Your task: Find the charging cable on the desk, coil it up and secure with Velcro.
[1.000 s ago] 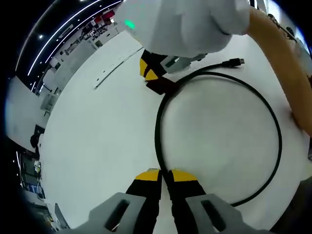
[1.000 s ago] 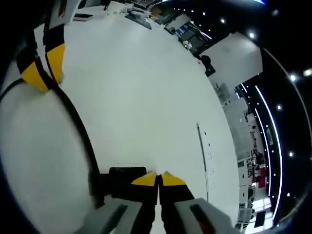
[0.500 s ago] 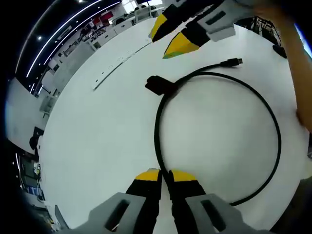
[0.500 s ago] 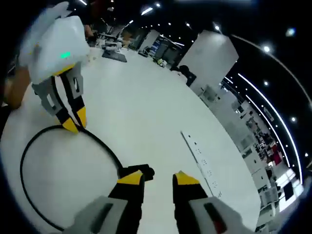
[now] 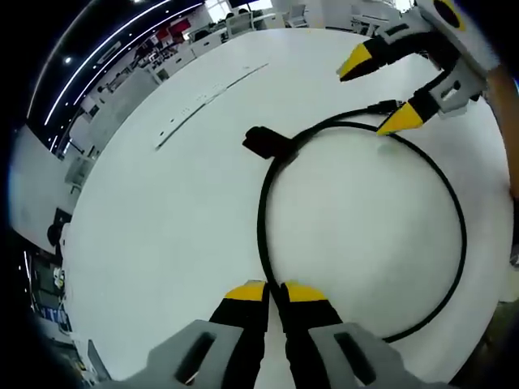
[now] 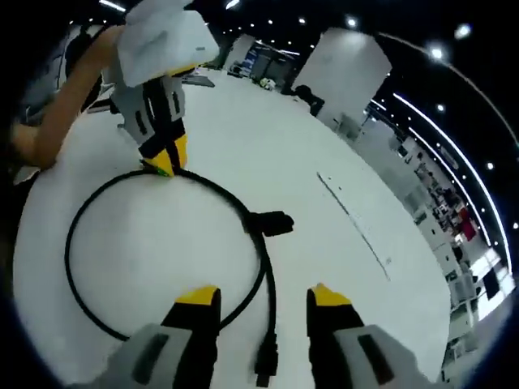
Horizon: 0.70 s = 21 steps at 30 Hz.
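Observation:
A black charging cable (image 5: 464, 235) lies in one wide loop on the white table (image 5: 162, 227). A black Velcro tab (image 5: 263, 142) sits on it at the loop's far left. My left gripper (image 5: 274, 293) is shut on the cable at the near side of the loop. My right gripper (image 5: 379, 93) hovers open over the cable's plug (image 5: 388, 104) at the far right. In the right gripper view the right gripper (image 6: 263, 296) stands open, with the plug (image 6: 263, 366) low between its jaws. Beyond it are the Velcro tab (image 6: 272, 221), the cable (image 6: 68, 243) and the left gripper (image 6: 166, 158) pinching the loop's far side.
A thin pale strip (image 5: 211, 89) runs along the table beyond the loop, and the same strip (image 6: 353, 215) lies right of the tab. A person's forearm (image 6: 65, 97) reaches in behind the left gripper. Desks and shelves stand far off past the table's edge.
My right gripper has opened, let go at the Velcro tab and drawn back to the plug end. The left gripper still pinches the same spot; the loop has not moved.

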Each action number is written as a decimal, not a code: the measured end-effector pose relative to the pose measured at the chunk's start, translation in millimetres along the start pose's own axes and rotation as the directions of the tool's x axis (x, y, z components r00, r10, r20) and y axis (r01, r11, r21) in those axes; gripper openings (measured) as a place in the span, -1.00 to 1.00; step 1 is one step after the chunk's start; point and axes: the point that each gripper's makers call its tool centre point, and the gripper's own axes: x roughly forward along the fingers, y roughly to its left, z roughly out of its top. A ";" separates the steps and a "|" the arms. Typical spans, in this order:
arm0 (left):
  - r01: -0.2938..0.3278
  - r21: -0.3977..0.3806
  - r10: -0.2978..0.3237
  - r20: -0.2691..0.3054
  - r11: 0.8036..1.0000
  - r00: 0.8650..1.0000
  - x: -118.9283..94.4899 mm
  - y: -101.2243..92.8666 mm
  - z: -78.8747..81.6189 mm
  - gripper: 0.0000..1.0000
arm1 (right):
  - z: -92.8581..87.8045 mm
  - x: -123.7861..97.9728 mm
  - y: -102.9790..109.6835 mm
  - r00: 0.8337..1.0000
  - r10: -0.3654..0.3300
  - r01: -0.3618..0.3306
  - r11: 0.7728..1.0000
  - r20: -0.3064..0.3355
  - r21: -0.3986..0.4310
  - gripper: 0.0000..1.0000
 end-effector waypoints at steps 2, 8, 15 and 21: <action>0.001 0.001 -0.001 0.005 1.000 1.000 0.0 0.1 0.1 -0.85 | -10.0 -0.8 -0.5 1.000 -0.005 0.006 1.000 -0.028 0.011 -0.11; 0.006 -0.008 -0.006 0.020 1.000 1.000 0.5 0.0 1.3 -0.85 | -27.6 -7.9 3.6 0.999 -0.034 0.033 0.994 0.002 0.109 -0.05; -0.009 -0.011 0.009 0.020 1.000 1.000 0.3 -0.5 2.1 -0.85 | -32.3 -9.0 1.3 0.997 -0.050 0.035 0.975 0.066 0.220 -0.03; -0.015 -0.022 0.015 0.022 1.000 1.000 0.0 0.3 2.2 -0.85 | -33.4 -8.3 3.7 0.996 -0.049 0.024 0.953 0.075 0.302 -0.13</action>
